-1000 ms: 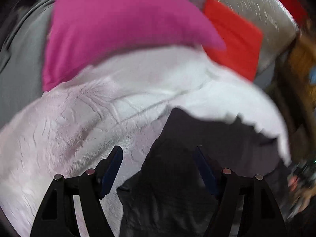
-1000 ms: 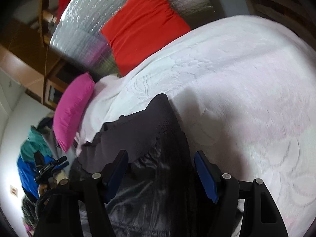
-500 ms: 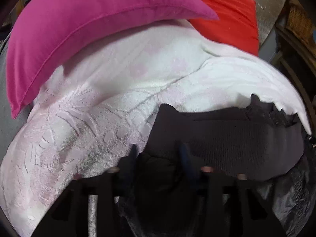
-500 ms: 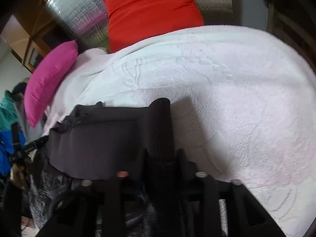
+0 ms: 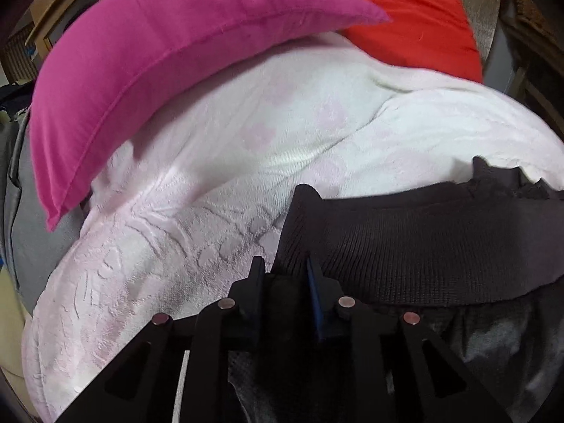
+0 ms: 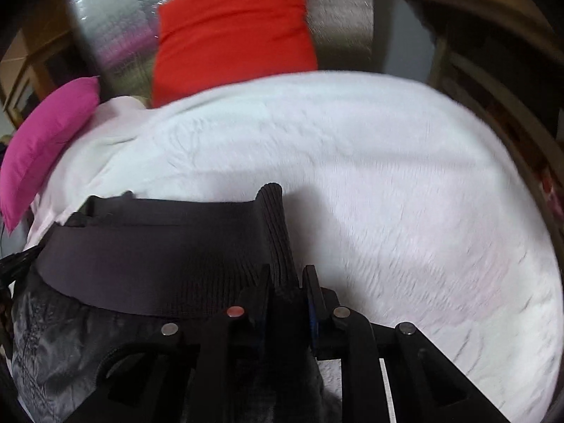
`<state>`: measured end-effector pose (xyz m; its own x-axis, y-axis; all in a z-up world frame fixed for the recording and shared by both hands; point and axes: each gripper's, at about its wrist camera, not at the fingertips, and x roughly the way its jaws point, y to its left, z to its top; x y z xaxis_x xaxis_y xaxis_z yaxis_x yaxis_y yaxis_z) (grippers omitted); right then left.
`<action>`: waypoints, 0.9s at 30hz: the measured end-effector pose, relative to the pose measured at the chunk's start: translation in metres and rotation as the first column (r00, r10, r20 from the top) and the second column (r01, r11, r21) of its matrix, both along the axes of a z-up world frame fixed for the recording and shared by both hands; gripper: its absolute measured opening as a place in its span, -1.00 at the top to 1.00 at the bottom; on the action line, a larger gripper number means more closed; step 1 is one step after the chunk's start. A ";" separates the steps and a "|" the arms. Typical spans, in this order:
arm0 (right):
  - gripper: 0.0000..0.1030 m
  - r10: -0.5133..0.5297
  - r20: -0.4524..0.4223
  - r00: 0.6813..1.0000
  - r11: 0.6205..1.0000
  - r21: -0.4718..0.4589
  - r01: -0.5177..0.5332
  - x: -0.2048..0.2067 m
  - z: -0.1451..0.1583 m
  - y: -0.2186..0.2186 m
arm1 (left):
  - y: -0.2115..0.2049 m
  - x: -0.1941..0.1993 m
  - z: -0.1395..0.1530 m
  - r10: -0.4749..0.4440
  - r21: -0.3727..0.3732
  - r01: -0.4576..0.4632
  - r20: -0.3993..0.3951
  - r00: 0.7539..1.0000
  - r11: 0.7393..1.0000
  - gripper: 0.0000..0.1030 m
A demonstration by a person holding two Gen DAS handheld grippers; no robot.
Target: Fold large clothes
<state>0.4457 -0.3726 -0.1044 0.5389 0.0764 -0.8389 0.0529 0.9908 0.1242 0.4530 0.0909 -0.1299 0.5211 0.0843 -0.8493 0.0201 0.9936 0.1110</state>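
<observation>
Garment hem band [image 5: 423, 243]: ribbed knit, matt; body [image 6: 63, 345]: glossy, slick cloth. Bed cover [image 5: 169, 246]: plush, embossed pile; pink cushion [image 5: 148, 56]: smooth woven cloth; headboard panel [image 6: 116, 35]: shiny silver.

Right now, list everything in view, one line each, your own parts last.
dark jacket: one, black with a ribbed hem band, on the bedspread at the near edge.
bedspread: one, white-pink, embossed, covering the bed.
pink pillow: one, magenta, at the bed's far left.
red pillow: one, red, leaning on the headboard.
headboard: one, silvery, behind the pillows.
left gripper: one, black, jaws just closed onto the hem band's left corner.
right gripper: one, black, jaws just closed onto the band's right corner.
</observation>
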 end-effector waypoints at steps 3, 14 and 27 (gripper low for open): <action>0.48 -0.011 0.033 0.999 0.999 0.044 0.010 -0.005 0.014 -0.004 | 0.002 -0.011 0.020 -0.002 -0.017 0.003 0.052 0.999 1.000 0.34; 0.00 0.096 0.143 0.985 0.995 -0.028 -0.093 -0.068 0.063 0.054 | -0.037 -0.096 0.075 -0.048 -0.056 0.060 0.202 0.978 0.997 0.07; -0.03 0.183 -0.012 0.983 0.972 -0.150 -0.183 -0.066 0.003 0.100 | -0.082 -0.092 -0.008 -0.088 0.009 0.087 0.040 0.995 0.996 0.04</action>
